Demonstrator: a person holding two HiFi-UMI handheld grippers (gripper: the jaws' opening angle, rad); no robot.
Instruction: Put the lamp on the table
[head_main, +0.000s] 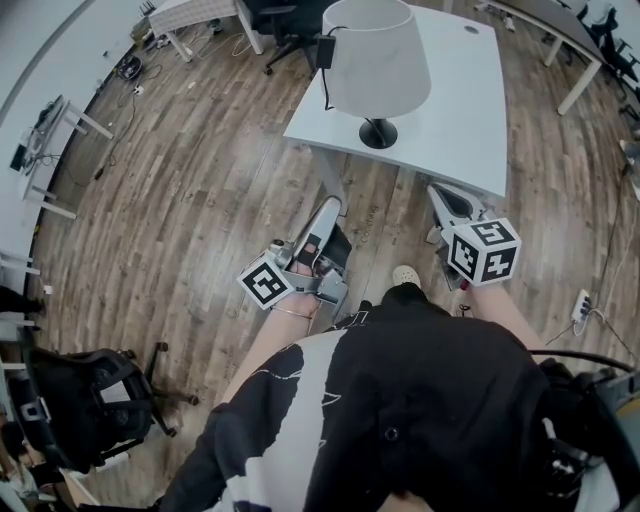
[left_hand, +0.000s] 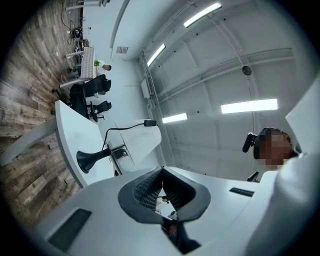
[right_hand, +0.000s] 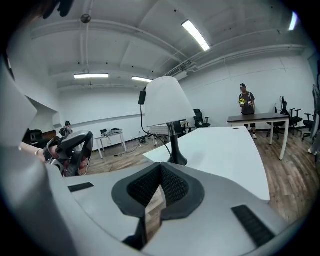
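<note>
The lamp (head_main: 375, 58), a white tapered shade on a thin black stem and round black base, looks to be where it belongs, so let's run from the person outward.

Closest in, the head view shows a black-and-white sleeved torso above the wood-plank floor (head_main: 180, 190). Both tools are held low in front of it. The left gripper (head_main: 329, 206), light grey with a marker cube at its rear, has its jaws pressed together with nothing between the ribbed black pads. Its own view confirms that, with only ceiling and room showing past the tips (left_hand: 161, 173). The right gripper (head_main: 438, 192) matches it, closed and empty, and its own view shows just a sliver of floor through the seam (right_hand: 160, 171). Both tips stop short of the table edge, clear of the lamp.

Next out is the white rectangular table (head_main: 455, 110). The lamp stands upright on it, base flat near the near edge and toward the left corner. Its black cable (head_main: 325, 80) runs up beside the shade and away over the far side.

Farther off there's a black office chair (head_main: 85, 400) at the lower left, then more desks and chairs along the walls.

My call is that the placement is done. The lamp sits freely with no grip on it, and nothing seems left except stepping back.
</note>
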